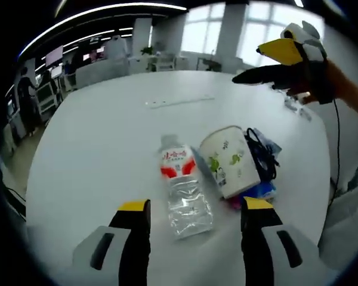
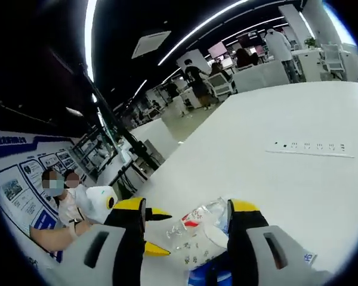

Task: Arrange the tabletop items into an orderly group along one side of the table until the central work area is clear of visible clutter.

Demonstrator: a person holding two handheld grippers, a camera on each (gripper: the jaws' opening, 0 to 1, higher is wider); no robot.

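Your left gripper (image 1: 194,214) hangs low over the white table (image 1: 107,131) with its jaws spread wide and nothing between them, and the water bottle (image 1: 184,190) lies on its side right in front, between the two yellow-tipped fingers, cap pointing away from you. Just beside it, touching or nearly so, stands the white cup with the green leaf print (image 1: 230,161), tilted a little, and behind that a black cable (image 1: 261,154) lies tangled on a blue packet (image 1: 265,190) with a bit of pink underneath. That whole cluster sits toward your near edge of the table, while a long white power strip (image 1: 179,101) lies well apart, farther out in the middle. Your right gripper (image 1: 268,74) floats up high at the right, jaws pointing across the table; from its own view the right gripper (image 2: 185,229) is open too, empty, looking down on the bottle (image 2: 200,223) and the cup's rim. Now, that bottle looks thin-walled and clear, probably light if near empty, and it will likely dent and roll, so take it across the labelled middle, not the cap. The cup looks like paper: soft, easy to crush, so pinch gently at the wall near the rim. The cable is floppy; expect it to trail.
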